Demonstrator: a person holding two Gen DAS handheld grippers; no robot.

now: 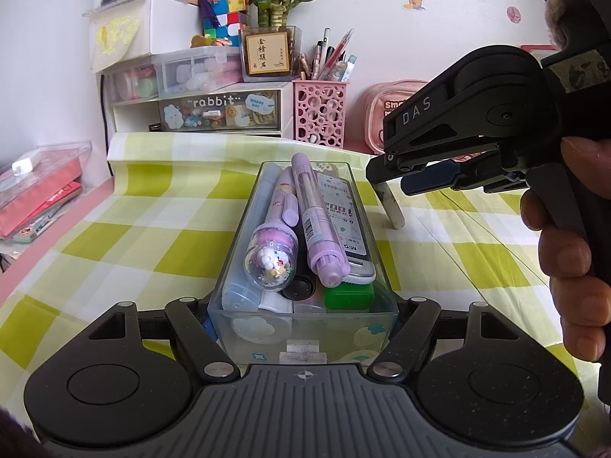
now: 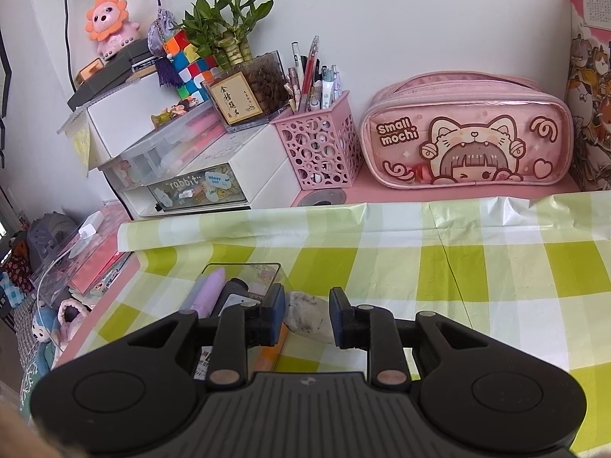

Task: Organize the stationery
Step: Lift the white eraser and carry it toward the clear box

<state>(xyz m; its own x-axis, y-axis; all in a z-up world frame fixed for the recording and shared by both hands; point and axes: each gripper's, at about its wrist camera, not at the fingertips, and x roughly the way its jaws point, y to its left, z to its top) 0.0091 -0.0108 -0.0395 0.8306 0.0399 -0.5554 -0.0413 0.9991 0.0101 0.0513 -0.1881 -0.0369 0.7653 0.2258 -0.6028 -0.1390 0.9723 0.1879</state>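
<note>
Left wrist view: left gripper (image 1: pixel 303 328), jaws clamped on clear box (image 1: pixel 305 320) packed with pens, standing on checked table (image 1: pixel 126 244). Right: worn white eraser (image 2: pixel 307 316) lying beside box, between parted, empty jaws of right gripper (image 2: pixel 307 318). Step: picking up eraser. Next, likely: close, lift, drop into box.

The left tool (image 1: pixel 303 328) is black, with a ribbed dark grey plate in the middle that carries a small cross mark. On each side sits a round black disc, and two flat link bars with silver rivets go forward from them. The right tool (image 2: pixel 307 315) has the same build, and its fingers (image 2: pixel 275 315) wear dark blue pads. Seen from the side, its body shows white letters "DAS" and small black screws. A hand (image 1: pixel 565 278) is on its black handle, with a furry brown cuff above.
</note>
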